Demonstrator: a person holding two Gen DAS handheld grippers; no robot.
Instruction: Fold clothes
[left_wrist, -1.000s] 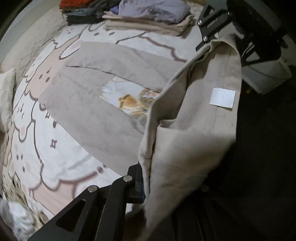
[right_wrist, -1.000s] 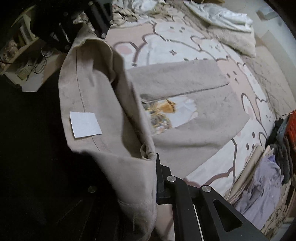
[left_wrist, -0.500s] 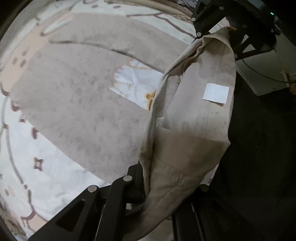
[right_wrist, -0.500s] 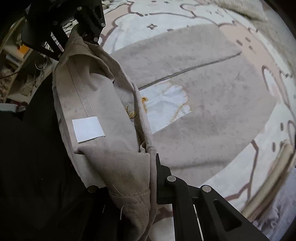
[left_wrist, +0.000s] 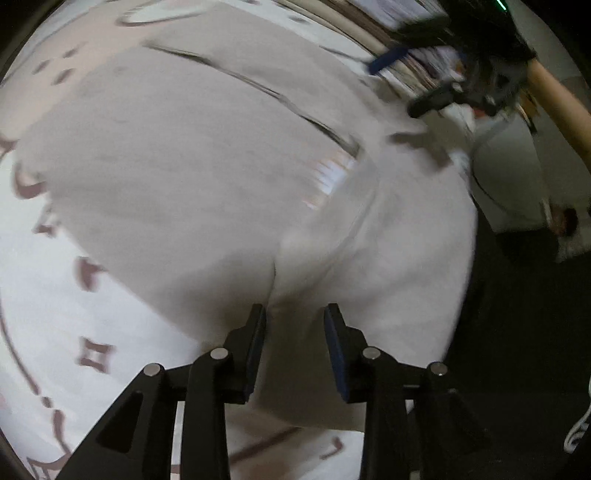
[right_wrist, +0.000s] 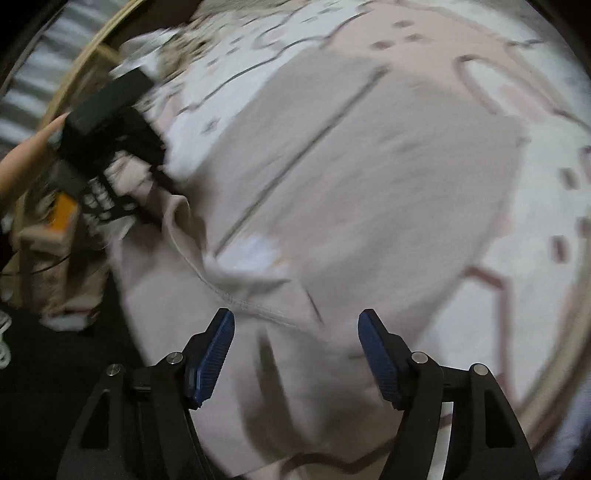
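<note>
A pair of beige trousers (left_wrist: 207, 177) lies spread on a white patterned blanket (left_wrist: 92, 343), its waist end lowered onto the legs. Both views are motion-blurred. My left gripper (left_wrist: 294, 314) is open just above the waist end, jaws apart with cloth below them, not pinched. My right gripper (right_wrist: 296, 320) is open wide over the other waist corner of the trousers (right_wrist: 354, 192). The right gripper also shows in the left wrist view (left_wrist: 469, 77), and the left gripper shows in the right wrist view (right_wrist: 110, 147).
The blanket (right_wrist: 491, 302) carries brown cartoon outlines and stars. A stack of folded clothes (left_wrist: 402, 55) lies at the far edge. A dark floor (left_wrist: 524, 350) lies beside the bed, with clutter and an orange object (right_wrist: 64, 218) at the left.
Both grippers held the trousers' waist raised; they have lowered it onto the legs and opened, letting the cloth go.
</note>
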